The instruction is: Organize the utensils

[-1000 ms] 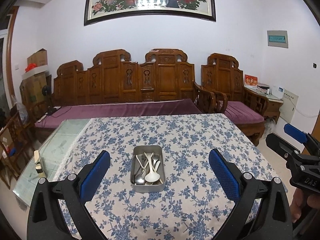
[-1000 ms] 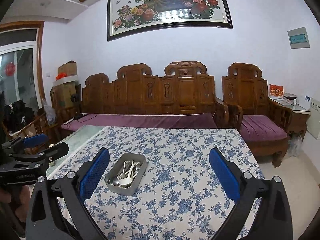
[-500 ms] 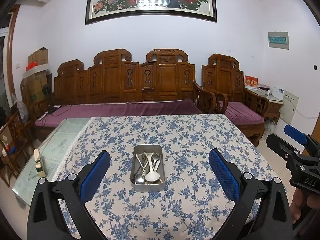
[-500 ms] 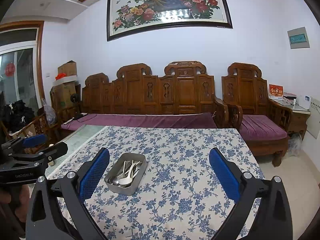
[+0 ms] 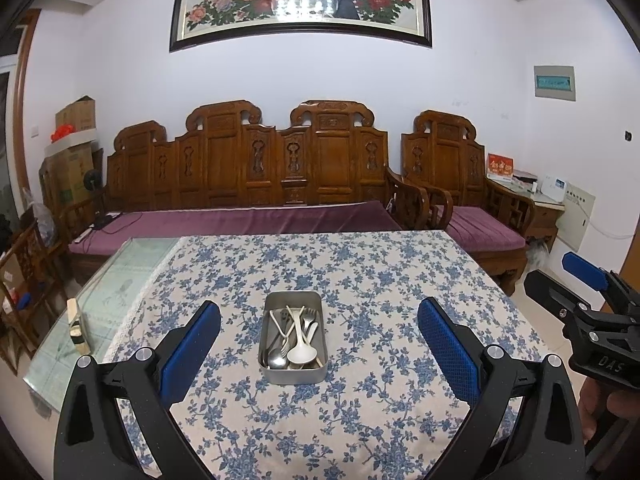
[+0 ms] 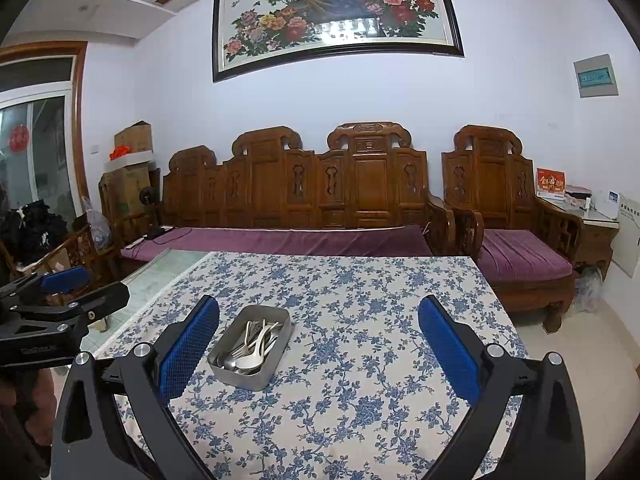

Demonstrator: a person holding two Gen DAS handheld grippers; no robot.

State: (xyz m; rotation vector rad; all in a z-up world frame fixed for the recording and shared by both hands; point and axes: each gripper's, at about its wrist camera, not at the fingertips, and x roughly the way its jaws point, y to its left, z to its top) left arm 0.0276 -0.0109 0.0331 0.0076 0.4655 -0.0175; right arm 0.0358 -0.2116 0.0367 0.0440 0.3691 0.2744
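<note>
Utensils point(image 5: 295, 338) heaped in tin point(image 5: 293, 374) mid-table point(image 5: 380, 280), tangled, hard to count. Long axis running away from left gripper point(image 5: 319, 350), bowls nearest. Left gripper spread wide, empty; right gripper point(image 6: 319, 350) likewise, tin toward its left finger.

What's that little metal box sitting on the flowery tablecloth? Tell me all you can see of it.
The metal box is a shallow, lidless rectangular tin with rounded corners, dull silver like steel. It sits flat on the blue-flowered tablecloth, near the table's middle. Inside lies a loose jumble of utensils: metal spoons and forks plus pale, plastic-looking ones, including a cream spoon. Neither pair of tongs touches it.
</note>
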